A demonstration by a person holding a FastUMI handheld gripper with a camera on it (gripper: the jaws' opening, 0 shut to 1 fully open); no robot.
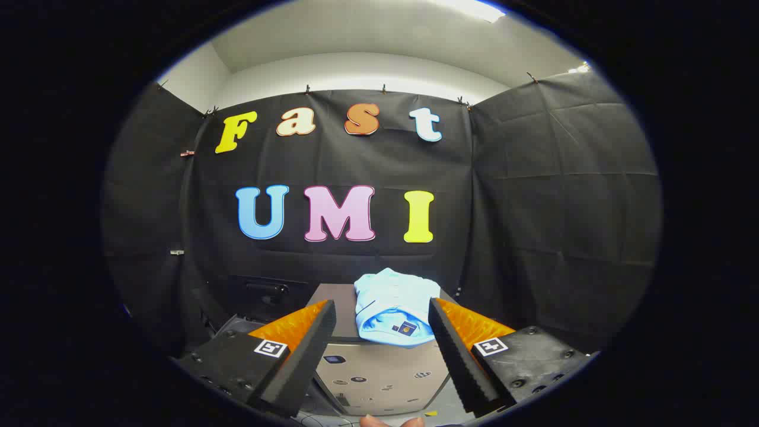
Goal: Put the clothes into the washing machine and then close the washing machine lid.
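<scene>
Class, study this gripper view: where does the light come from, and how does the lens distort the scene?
Gripper view: a ceiling strip light glares overhead; the fisheye bows the booth wall; the open tool frames the sharp, evenly lit light blue garment, folded on the washing machine.

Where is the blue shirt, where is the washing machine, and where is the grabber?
Light blue shirt [392,305]: gripper view, on the middle of the folded cloth.
Washing machine [379,373]: gripper view, on its bare front panel below the shirt.
Gripper [382,323]: gripper view, midway between its open fingertips.
</scene>
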